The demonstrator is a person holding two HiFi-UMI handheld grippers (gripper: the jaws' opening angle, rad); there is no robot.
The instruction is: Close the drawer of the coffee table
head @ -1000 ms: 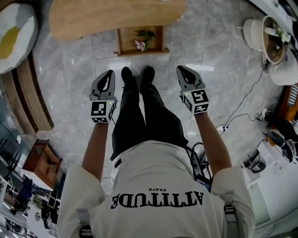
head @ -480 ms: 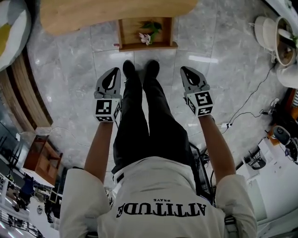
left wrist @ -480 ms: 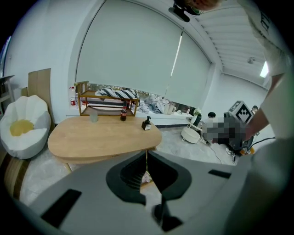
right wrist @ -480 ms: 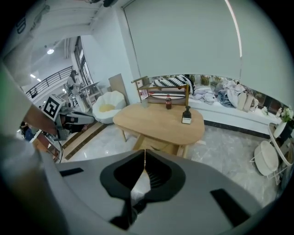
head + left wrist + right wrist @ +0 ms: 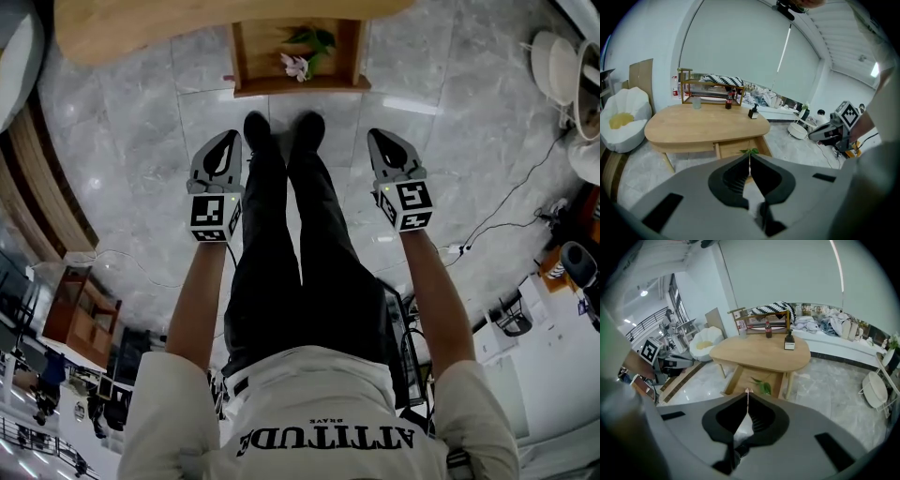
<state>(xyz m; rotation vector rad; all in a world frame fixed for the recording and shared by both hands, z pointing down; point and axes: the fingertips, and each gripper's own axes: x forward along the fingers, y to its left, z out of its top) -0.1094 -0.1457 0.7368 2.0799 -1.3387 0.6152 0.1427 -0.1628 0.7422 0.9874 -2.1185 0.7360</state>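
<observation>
Left gripper [image 5: 230,137] and right gripper [image 5: 375,136], both pressed together and empty, hang short of the coffee table [image 5: 169,33], its drawer [image 5: 298,87] open at twelve o'clock; closing not begun.

Coffee table [image 5: 693,127], bottle [image 5: 728,101], glass [image 5: 696,103] atop

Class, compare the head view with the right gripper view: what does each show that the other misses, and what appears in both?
Only the head view shows the person's legs and shoes. Only the right gripper view shows the things on the tabletop: a dark bottle, a small black box and a wooden rack. Both show the coffee table, its open drawer holding green leaves, the marble floor, the left gripper and the right gripper.
</observation>
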